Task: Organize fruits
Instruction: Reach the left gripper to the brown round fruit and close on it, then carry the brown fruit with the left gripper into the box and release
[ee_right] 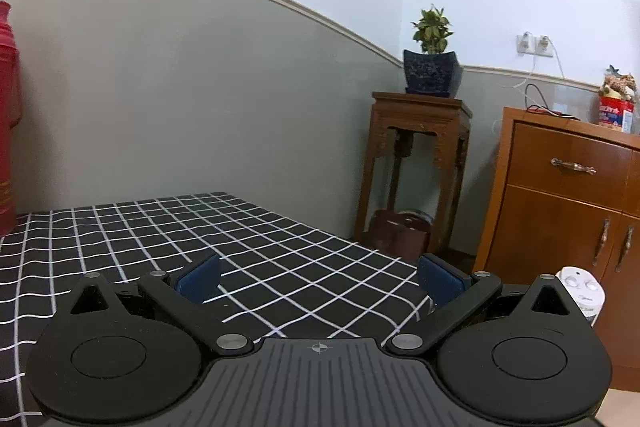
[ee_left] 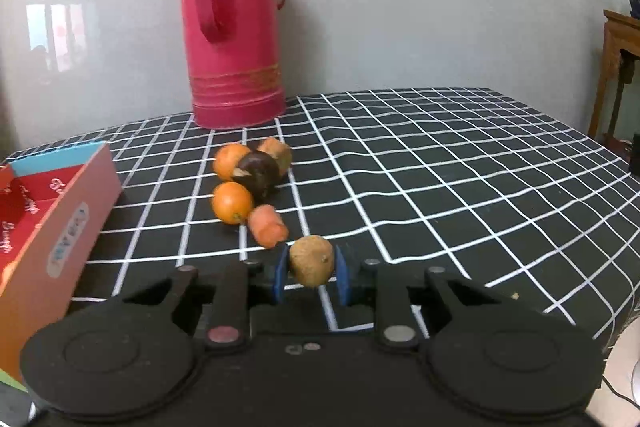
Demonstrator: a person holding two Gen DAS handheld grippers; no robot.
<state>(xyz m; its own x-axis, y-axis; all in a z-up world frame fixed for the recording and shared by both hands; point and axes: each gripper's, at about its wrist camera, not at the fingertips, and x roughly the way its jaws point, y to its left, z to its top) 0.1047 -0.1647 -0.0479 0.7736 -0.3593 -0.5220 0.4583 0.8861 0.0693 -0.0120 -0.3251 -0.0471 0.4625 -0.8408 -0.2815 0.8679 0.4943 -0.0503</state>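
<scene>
In the left wrist view my left gripper (ee_left: 312, 273) is shut on a small brown kiwi-like fruit (ee_left: 311, 260), its blue pads (ee_left: 281, 277) pressing both sides, just above the checked tablecloth (ee_left: 440, 167). Beyond it lie an orange carrot piece (ee_left: 267, 225), two oranges (ee_left: 232, 203) (ee_left: 229, 160), a dark purple round fruit (ee_left: 256, 171) and a brownish-orange fruit (ee_left: 278, 151). An open red cardboard box (ee_left: 60, 223) stands at the left. In the right wrist view my right gripper (ee_right: 320, 281) is open over the bare cloth, nothing between its fingers.
A tall pink thermos (ee_left: 232, 23) stands at the back of the table near the wall. Off the table's right edge are a wooden plant stand (ee_right: 418, 163) with a potted plant (ee_right: 432, 59), a brown cabinet (ee_right: 568, 219) and a white device (ee_right: 580, 293) on the floor.
</scene>
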